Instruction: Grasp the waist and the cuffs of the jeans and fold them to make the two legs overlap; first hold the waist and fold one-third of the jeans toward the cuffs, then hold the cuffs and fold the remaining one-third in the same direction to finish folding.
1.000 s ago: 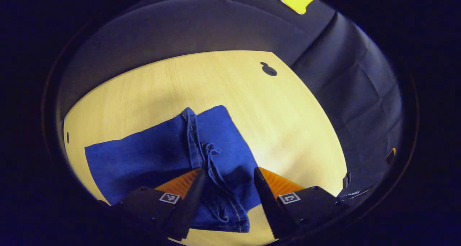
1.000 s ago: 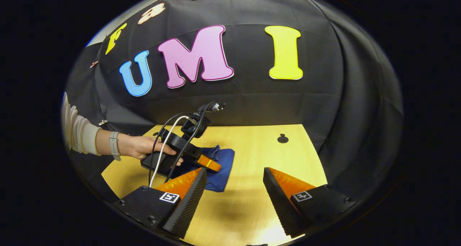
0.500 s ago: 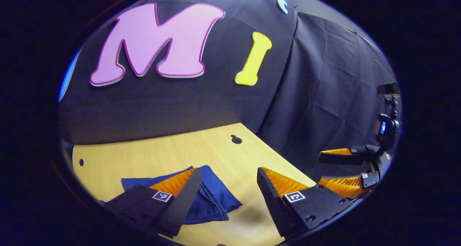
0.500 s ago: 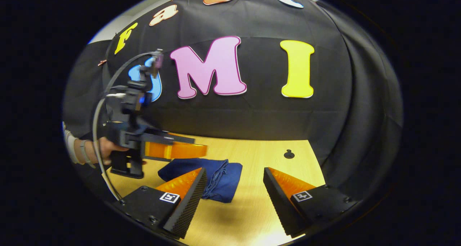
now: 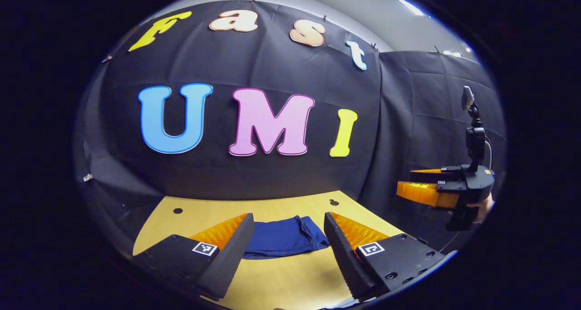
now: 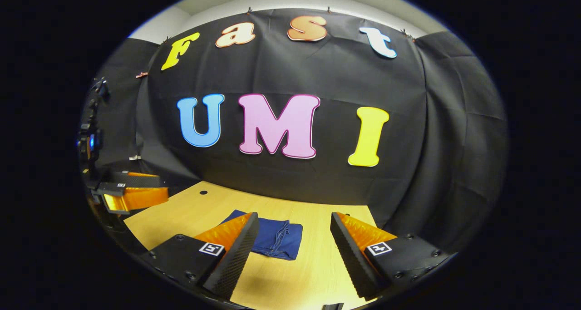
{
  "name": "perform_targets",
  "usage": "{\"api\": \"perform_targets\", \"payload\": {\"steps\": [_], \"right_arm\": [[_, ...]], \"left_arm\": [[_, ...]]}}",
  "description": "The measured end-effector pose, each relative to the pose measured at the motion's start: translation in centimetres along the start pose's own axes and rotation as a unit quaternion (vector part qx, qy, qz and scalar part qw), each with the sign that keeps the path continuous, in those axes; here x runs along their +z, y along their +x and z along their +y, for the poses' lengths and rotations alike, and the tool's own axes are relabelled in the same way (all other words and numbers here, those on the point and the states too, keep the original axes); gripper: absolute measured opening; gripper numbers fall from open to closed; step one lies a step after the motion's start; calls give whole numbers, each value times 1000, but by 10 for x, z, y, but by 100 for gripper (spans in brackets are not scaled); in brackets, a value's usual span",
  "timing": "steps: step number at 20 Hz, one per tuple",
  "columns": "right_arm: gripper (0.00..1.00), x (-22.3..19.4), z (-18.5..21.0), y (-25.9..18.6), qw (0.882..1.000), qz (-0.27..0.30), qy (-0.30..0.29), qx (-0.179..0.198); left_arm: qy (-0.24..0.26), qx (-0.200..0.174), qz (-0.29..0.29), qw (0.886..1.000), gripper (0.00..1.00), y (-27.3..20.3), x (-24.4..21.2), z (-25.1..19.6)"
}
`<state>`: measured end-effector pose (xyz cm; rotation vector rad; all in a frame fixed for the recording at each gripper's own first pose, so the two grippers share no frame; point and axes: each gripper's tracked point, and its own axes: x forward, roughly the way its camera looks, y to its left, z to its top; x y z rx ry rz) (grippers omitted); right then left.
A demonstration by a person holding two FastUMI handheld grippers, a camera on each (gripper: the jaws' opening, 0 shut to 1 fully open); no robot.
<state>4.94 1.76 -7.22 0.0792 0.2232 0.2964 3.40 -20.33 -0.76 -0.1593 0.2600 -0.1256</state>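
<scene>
The blue jeans [image 5: 283, 238] lie folded into a small flat bundle on the wooden table [image 5: 290, 282]. In the left gripper view my left gripper [image 5: 287, 230] hangs open above the table's near side, the bundle showing between its fingers farther off. In the right gripper view the jeans [image 6: 277, 239] sit beyond my right gripper [image 6: 295, 230], which is open and holds nothing. The right gripper [image 5: 447, 187] also appears at the right of the left gripper view, raised. The left gripper [image 6: 129, 192] appears at the left of the right gripper view, raised off the table.
The booth's black cloth wall stands behind the table and along its right side. The tabletop has small dark holes [image 5: 178, 210] near its back edge [image 6: 203, 192]. Part of a hand [image 5: 483, 210] holds the right gripper's handle.
Both grippers have lifted up and pulled back from the jeans. The left gripper was low over the folded bundle a second ago; now it is raised and the bundle lies free.
</scene>
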Motion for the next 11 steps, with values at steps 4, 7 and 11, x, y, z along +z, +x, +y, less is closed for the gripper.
{"api": "perform_targets", "payload": {"steps": [4, 7, 11], "right_arm": [[97, 10, 30, -49, 1000, -20, 2, -8], [97, 26, 36, -75, 999, -43, 5, -14], [97, 41, 28, -93, 997, -70, 2, -22]], "left_arm": [[-6, 40, -35, 999, 96, -77, 8, 16], [12, 61, -50, 997, 96, -107, 9, 15], [-2, 74, -56, 996, 96, -126, 12, 15]]}}
